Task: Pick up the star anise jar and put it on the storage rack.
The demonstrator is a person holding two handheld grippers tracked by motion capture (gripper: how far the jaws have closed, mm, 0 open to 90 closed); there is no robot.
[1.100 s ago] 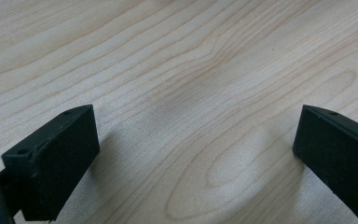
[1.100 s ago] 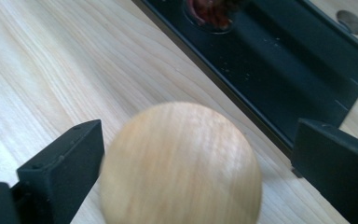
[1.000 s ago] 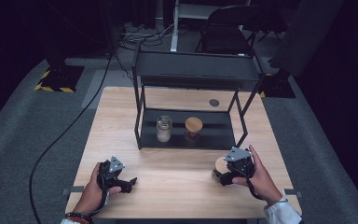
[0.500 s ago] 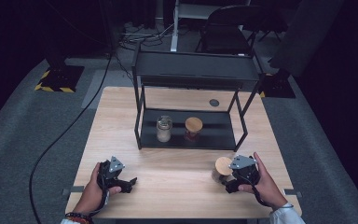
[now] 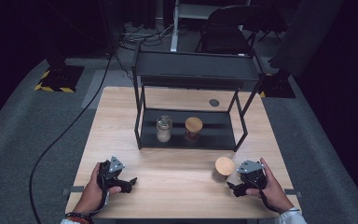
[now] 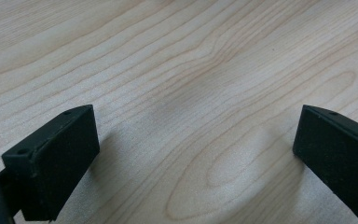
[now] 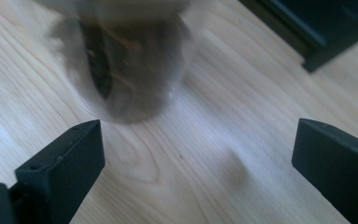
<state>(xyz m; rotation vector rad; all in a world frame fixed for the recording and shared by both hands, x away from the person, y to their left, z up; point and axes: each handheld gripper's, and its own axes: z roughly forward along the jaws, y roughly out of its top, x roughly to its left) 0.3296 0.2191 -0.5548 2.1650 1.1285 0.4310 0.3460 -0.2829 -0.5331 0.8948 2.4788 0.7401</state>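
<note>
L gripper (image 5: 129, 181): rests on table (image 5: 177, 186) near front-left edge, jaws wide apart, nothing between, parked clear. Jar w/ wood lid (image 5: 223, 169): upright on table, front of rack (image 5: 191, 74), just beside R gripper (image 5: 230, 188). R gripper: jaws wide, empty, aimed at jar.

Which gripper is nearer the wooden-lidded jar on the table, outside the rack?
Right. The right gripper sits just beside the jar, open; the left gripper is far across the table.
</note>
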